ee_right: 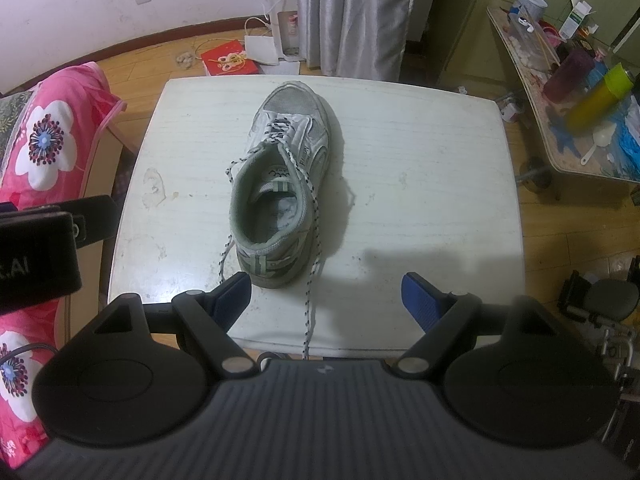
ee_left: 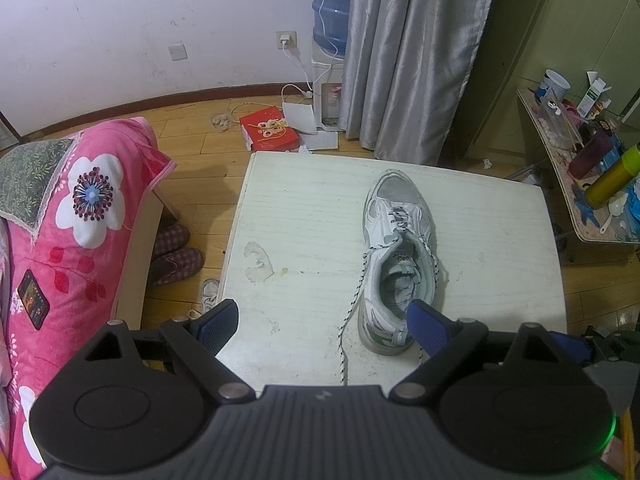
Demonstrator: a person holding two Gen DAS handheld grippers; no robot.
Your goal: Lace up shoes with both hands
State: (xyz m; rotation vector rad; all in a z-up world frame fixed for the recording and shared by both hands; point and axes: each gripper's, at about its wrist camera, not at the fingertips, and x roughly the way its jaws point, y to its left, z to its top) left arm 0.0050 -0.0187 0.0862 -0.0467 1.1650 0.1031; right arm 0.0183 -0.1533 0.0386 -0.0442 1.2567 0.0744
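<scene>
Item 1, sneaker (ee_left: 396, 256): white and grey, worn, upright on the white counter (ee_left: 304, 216), toe toward the far edge and the curtain (ee_left: 416, 52), heel toward the cameras. Laced only through the lower eyelets; the upper ones stand unthreaded.

Item 2, left lace end (ee_left: 352, 300): white with dark flecks, trails off the sneaker's left side across the counter toward the near edge.

Item 3, right lace end (ee_right: 310, 296): runs down the sneaker's right side, past the heel, to the counter's near edge, where its tip hangs just over. Seen along its full run only in the right wrist view; in the left wrist view only short stretches show beside the collar and below the heel.

Item 4, left hand-held gripper (ee_left: 324, 320): spread wide, blue pads well apart, nothing between them; the right pad overlaps the heel in its own view, contact not determinable.

Item 5, right hand-held gripper (ee_right: 326, 300): equally wide apart, holding nothing, hovering at the counter's near edge behind the heel.

Item 6, surroundings: pink floral bedding (ee_left: 80, 216) to the left, with a phone (ee_left: 33, 299) lying on it, visible only in the left wrist view. Red box (ee_left: 270, 130) on the floor beyond the counter. Cluttered side table (ee_left: 580, 168) to the right. The right wrist view alone shows a black device body (ee_right: 36, 252) at its left margin.
</scene>
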